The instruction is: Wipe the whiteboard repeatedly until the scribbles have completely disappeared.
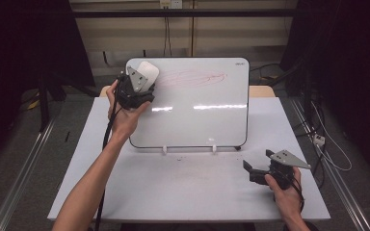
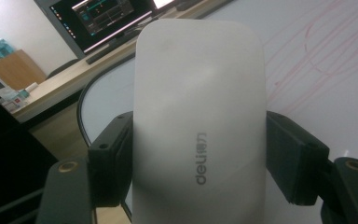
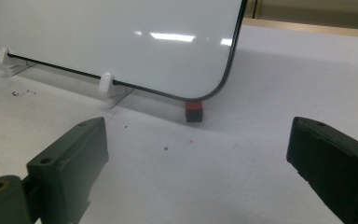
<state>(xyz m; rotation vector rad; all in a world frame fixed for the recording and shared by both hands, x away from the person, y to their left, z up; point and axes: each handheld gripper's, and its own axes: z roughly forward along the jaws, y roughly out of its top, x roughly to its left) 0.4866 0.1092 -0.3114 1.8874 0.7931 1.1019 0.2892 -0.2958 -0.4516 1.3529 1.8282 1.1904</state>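
Note:
A whiteboard [image 1: 192, 120] leans on the table, with red scribbles [image 1: 192, 77] near its top. My left gripper [image 1: 142, 82] is at the board's top left corner, shut on a white board eraser [image 1: 147, 72] that lies against the board left of the scribbles. In the left gripper view both pads press the sides of the eraser [image 2: 200, 121], and the red marks [image 2: 317, 56] run off to its right. My right gripper [image 1: 255, 169] rests low on the table at the front right, open with nothing between its fingers [image 3: 70, 163].
The white table [image 1: 183, 187] has bare room in front of the board. Two white clips [image 3: 106, 84] hold the board's bottom edge, and a small red and black block [image 3: 194, 112] sits under its corner. Cables hang off the right side.

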